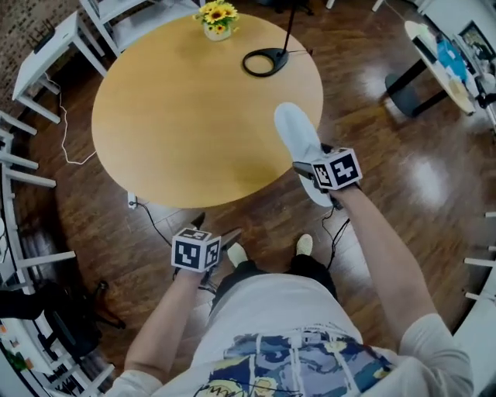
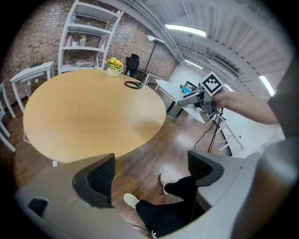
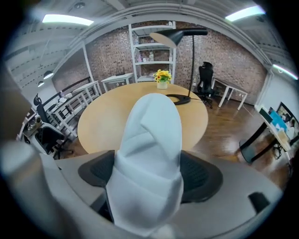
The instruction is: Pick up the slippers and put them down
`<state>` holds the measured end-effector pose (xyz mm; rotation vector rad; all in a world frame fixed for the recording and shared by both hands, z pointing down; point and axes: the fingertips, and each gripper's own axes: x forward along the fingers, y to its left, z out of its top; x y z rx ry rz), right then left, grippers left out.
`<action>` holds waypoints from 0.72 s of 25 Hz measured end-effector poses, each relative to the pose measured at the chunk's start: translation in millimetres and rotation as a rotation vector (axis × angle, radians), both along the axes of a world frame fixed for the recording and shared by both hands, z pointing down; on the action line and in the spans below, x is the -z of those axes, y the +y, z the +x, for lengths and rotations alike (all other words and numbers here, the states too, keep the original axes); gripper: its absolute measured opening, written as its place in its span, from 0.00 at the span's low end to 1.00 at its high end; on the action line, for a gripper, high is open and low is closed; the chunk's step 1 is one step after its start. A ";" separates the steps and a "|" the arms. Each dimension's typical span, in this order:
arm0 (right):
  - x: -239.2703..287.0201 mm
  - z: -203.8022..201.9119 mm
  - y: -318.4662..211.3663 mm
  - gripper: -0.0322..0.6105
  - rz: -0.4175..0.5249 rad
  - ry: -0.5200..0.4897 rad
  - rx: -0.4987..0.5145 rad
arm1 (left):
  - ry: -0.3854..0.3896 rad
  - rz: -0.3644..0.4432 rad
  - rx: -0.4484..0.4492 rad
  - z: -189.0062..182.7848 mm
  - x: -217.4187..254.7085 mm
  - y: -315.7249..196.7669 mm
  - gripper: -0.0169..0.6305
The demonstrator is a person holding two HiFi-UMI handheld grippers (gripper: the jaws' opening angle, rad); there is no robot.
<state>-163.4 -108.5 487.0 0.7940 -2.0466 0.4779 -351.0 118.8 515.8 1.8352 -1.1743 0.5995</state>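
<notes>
My right gripper is shut on a pale white slipper, holding it in the air over the near right edge of the round wooden table. In the right gripper view the slipper fills the space between the black pads and points toward the table. My left gripper hangs low at the table's near edge, open and holding nothing. In the left gripper view its jaws stand wide apart above the floor, and the right gripper with the slipper shows at the right.
A pot of yellow flowers and a black lamp base stand at the table's far side. White desks and chairs line the left. A cable runs over the wooden floor near the person's feet.
</notes>
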 end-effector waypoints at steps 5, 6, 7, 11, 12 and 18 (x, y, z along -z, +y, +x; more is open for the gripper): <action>2.1 134.8 -17.5 0.77 -0.001 -0.020 -0.092 | -0.021 0.006 -0.088 103.1 15.7 -48.0 0.77; 0.9 164.4 -23.5 0.77 -0.003 -0.021 -0.110 | -0.019 0.006 -0.092 126.2 20.0 -57.7 0.77; -1.6 195.8 -29.6 0.77 -0.004 -0.021 -0.128 | -0.018 0.004 -0.096 150.8 22.9 -66.8 0.77; -24.9 321.9 -52.3 0.77 -0.015 -0.018 -0.217 | -0.046 -0.027 -0.145 244.4 21.2 -101.7 0.77; -32.9 350.9 -56.6 0.77 -0.024 -0.017 -0.238 | -0.052 -0.037 -0.157 266.6 19.1 -110.3 0.77; -99.3 490.8 -81.5 0.77 -0.093 -0.019 -0.324 | -0.075 -0.078 -0.182 386.3 -4.4 -160.9 0.77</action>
